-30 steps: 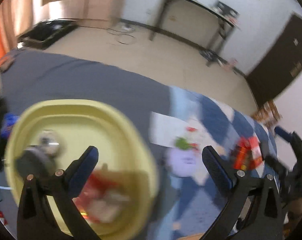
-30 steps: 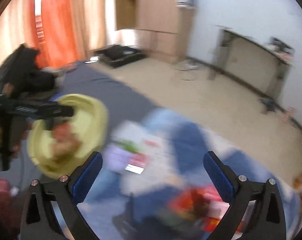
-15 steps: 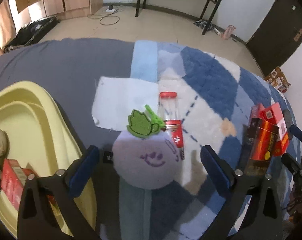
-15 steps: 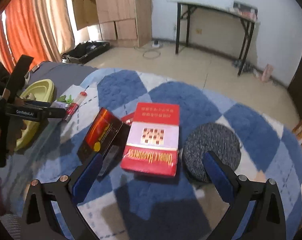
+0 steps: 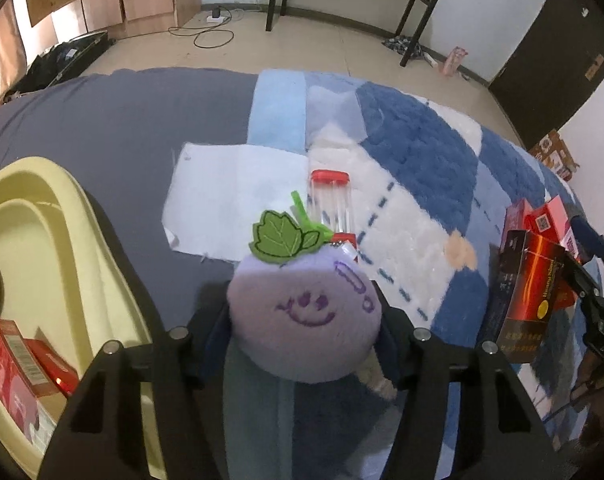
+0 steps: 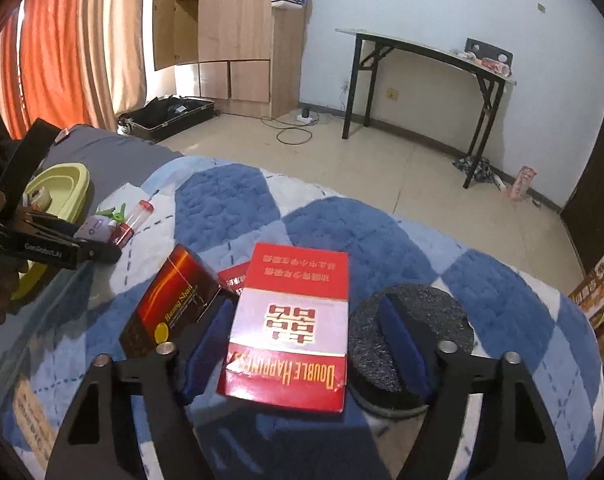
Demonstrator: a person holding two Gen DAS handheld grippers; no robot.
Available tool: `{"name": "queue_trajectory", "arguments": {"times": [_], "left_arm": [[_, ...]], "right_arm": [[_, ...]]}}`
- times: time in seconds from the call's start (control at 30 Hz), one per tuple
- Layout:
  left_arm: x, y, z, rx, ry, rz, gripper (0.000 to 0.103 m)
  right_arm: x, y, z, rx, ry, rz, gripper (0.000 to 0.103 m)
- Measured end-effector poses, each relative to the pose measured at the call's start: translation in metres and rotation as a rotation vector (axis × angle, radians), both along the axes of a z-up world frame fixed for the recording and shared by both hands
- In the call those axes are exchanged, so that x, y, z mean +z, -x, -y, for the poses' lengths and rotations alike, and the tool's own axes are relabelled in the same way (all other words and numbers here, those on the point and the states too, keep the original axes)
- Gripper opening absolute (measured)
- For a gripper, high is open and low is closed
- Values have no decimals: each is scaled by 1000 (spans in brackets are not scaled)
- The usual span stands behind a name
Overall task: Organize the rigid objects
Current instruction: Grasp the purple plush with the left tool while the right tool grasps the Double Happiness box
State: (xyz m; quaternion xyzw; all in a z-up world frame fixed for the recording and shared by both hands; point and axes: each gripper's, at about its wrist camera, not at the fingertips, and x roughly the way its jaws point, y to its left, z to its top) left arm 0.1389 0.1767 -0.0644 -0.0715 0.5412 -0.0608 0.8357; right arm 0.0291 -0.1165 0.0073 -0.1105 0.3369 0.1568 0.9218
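L hand-held gripper (image 5: 303, 330) is pinching the purple plush ball (image 5: 305, 316), pads pressing in on both its sides; green felt leaf (image 5: 280, 236) is sticking up at its top. Plush is sitting w/ its far edge touching a clear tube w/ red cap (image 5: 331, 204), which is lying partly on a white cloth (image 5: 230, 196). To the left, yellow tub (image 5: 74, 248) is holding red boxes (image 5: 18, 356) near its front corner. All this is resting on a bed w/ gray sheet (image 5: 114, 120) and blue-and-white checked blanket (image 5: 421, 168).

R hand-held gripper (image 6: 302, 348) is spreading wide around the red "Double Happiness" box (image 6: 298, 320), blue pads just beside its long sides; can't tell if they're touching it. Right pad is lying over a dark round felt disc (image 6: 411, 320), which is sitting just beside the box. A dark red-black box (image 6: 170, 304) is leaning just left of it, w/ another red box (image 6: 232, 276) peeking out between them. In right wrist view the L hand-held gripper is showing far left, by the tub.
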Motion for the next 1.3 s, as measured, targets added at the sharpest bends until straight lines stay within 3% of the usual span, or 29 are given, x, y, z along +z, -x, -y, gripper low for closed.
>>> {"name": "queue_trajectory", "arguments": {"times": [0.03,0.07,0.17,0.3,0.57,0.87,1.07,1.3], "left_arm": [[1,1,-1,2,2,2,60],[2,3,-2,4,6,3,59],[7,7,-6,9,21,16,58],[20,12,-13,32,53,42,57],[73,35,-51,74,94,144,57],[123,85,-201,297,39,201,57],[96,103,-258,389,34,126,57],[61,75,-284,373,43,36,57]], "right_arm": [[0,-1,0,12,-6,2,61],[5,4,4,19,-5,2,60],[9,14,6,35,28,15,59],[17,22,17,16,-3,24,58],[70,41,20,36,-74,74,58],[123,54,-90,280,-117,89,57],[105,59,-198,486,-93,4,57],[74,26,-282,561,-38,-54,57]]}}
